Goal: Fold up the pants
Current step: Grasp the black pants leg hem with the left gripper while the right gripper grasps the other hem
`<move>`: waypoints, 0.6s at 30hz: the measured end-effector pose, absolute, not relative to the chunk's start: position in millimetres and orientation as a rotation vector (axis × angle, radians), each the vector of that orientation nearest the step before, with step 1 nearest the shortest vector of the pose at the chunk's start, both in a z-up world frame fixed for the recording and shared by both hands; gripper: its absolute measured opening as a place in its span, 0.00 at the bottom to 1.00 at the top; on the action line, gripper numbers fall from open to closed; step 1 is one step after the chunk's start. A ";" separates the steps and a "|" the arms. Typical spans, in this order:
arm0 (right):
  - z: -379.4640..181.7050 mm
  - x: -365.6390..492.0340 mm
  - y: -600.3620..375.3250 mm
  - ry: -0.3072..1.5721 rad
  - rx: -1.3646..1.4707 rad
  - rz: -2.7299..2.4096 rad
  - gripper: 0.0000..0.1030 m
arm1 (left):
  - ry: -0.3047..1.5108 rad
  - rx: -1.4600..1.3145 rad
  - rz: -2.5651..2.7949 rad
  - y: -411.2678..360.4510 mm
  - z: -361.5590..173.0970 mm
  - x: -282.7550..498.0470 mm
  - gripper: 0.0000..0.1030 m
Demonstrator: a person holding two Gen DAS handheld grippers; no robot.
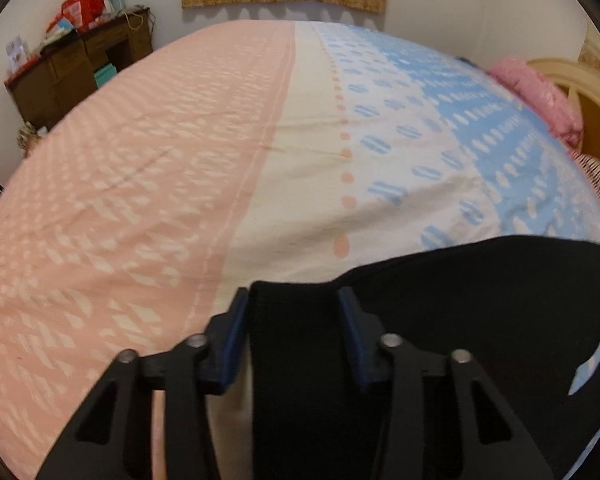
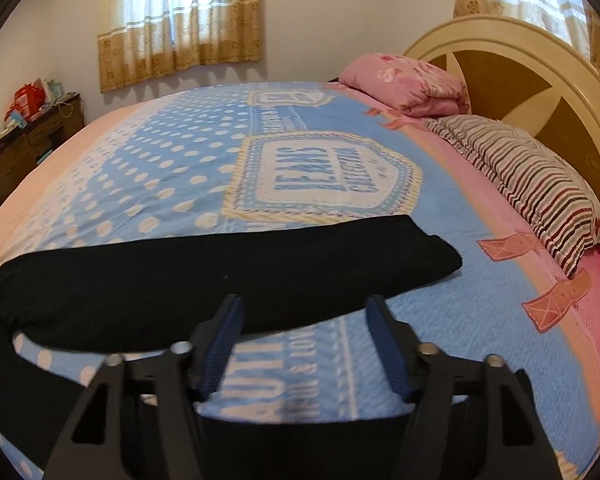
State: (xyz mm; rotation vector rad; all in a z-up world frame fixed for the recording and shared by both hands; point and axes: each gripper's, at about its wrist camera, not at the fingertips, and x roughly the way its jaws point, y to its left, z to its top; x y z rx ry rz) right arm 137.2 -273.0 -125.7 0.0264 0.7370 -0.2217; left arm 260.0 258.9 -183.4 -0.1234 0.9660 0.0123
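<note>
the black pants [image 2: 204, 264] lie flat across the near side of the bedspread [image 2: 172, 176], a long band running from nine o'clock to about two in the right wrist view, with a second dark strip low at seven o'clock.

in the left wrist view the pants [image 1: 480, 320] fill five o'clock, and one narrow end runs up between the jaws of our left gripper [image 1: 292, 300]. the jaws are part open, and we cannot tell whether the pads yet press the cloth.

our right gripper [image 2: 304, 308] is part open, holding nothing, its tips at the near edge of the pants.

the risk we see: if the left closes on one layer only, the fold drags crooked. the right, if it misses the edge, may pinch the bedspread instead and rumple it toward the striped pillow [image 2: 540, 184] at three o'clock.
</note>
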 end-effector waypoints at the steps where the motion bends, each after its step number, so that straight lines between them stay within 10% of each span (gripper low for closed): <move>1: -125.3 142.4 -282.6 0.746 0.042 -0.234 0.55 | 0.962 -0.129 0.014 260.1 -182.6 259.2 0.30; 3: -124.3 149.5 -298.1 0.758 0.076 -0.245 0.52 | 0.943 -0.141 -0.002 260.6 -180.5 256.6 0.16; 11: -121.6 190.7 -375.7 0.802 0.159 -0.364 0.52 | 0.941 -0.080 0.002 251.9 -179.0 259.6 0.13; 18: -138.4 243.2 -433.7 0.897 0.244 -0.359 0.53 | 0.948 -0.080 0.044 255.5 -176.4 264.0 0.32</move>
